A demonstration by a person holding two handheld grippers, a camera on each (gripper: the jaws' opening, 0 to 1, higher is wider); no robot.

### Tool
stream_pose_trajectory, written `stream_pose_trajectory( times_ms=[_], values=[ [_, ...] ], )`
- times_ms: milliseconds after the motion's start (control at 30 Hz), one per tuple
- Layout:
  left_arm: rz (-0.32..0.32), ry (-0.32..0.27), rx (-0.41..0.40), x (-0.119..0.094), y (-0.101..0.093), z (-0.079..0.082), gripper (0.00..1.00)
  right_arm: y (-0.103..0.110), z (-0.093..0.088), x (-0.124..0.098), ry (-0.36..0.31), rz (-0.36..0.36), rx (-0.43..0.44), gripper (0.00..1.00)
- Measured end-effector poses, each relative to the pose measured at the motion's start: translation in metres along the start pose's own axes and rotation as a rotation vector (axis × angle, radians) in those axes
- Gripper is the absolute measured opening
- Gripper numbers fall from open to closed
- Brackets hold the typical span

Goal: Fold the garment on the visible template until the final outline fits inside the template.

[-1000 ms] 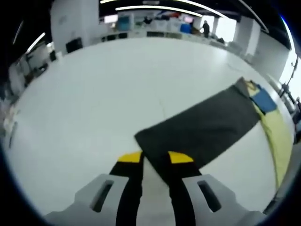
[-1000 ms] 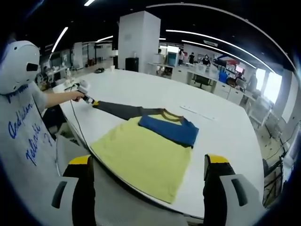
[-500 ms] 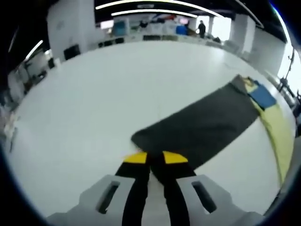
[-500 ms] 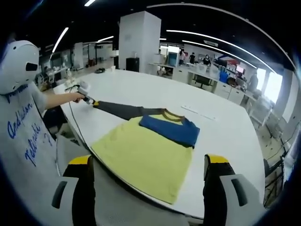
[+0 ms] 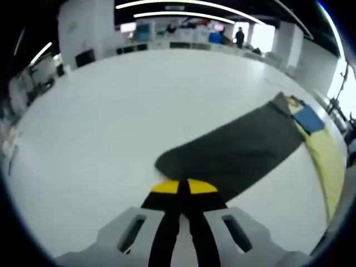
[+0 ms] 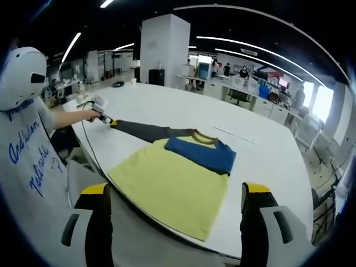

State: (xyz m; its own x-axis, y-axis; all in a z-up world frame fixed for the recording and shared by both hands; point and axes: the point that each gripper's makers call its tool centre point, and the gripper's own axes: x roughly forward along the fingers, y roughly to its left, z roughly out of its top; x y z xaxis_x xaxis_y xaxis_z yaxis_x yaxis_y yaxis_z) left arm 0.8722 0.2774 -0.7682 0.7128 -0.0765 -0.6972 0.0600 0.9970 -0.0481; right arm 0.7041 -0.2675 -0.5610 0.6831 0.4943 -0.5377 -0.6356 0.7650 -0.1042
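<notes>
Sleeve pinched, folding just starting

Folding is only beginning. A yellow, blue and dark grey long-sleeved shirt (image 6: 172, 178) is lying flat near the front edge of the big white table (image 6: 261, 150). Its blue sleeve is sitting folded across the yellow body. The long grey sleeve (image 5: 245, 150) is stretching out toward the table's far left edge. The left gripper (image 5: 184, 187) is squeezing its jaws together on the sleeve's end. The right gripper (image 6: 175, 192) is waiting wide open, holding nothing, just off the front edge. I cannot pick out a template. The grey sleeve and body are waiting to be folded.
</notes>
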Motion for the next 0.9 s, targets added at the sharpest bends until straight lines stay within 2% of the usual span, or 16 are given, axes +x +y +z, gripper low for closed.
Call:
stream_pose_trajectory(
  times_ms=[367, 467, 533, 733, 900],
  values=[
    [0.006, -0.008, -0.018, 0.001, 0.000, -0.001, 0.00, 0.002, -0.004, 0.001, -0.002, 0.010, 0.005, 0.97],
    [0.000, -0.024, -0.067, 0.001, 0.002, -0.001, 0.00, 0.002, -0.005, 0.001, -0.003, 0.012, 0.006, 0.97],
    [0.002, -0.025, -0.063, 0.002, 0.002, -0.001, 0.00, 0.002, -0.005, 0.001, -0.009, 0.013, 0.009, 0.98],
    [0.011, -0.077, -0.093, -0.003, 0.002, 0.014, 0.00, -0.001, -0.004, 0.001, -0.018, 0.027, 0.015, 1.00],
    [0.003, -0.086, -0.085, 0.000, 0.004, 0.026, 0.00, -0.001, -0.004, 0.001, -0.022, 0.037, 0.016, 1.00]
  ],
)
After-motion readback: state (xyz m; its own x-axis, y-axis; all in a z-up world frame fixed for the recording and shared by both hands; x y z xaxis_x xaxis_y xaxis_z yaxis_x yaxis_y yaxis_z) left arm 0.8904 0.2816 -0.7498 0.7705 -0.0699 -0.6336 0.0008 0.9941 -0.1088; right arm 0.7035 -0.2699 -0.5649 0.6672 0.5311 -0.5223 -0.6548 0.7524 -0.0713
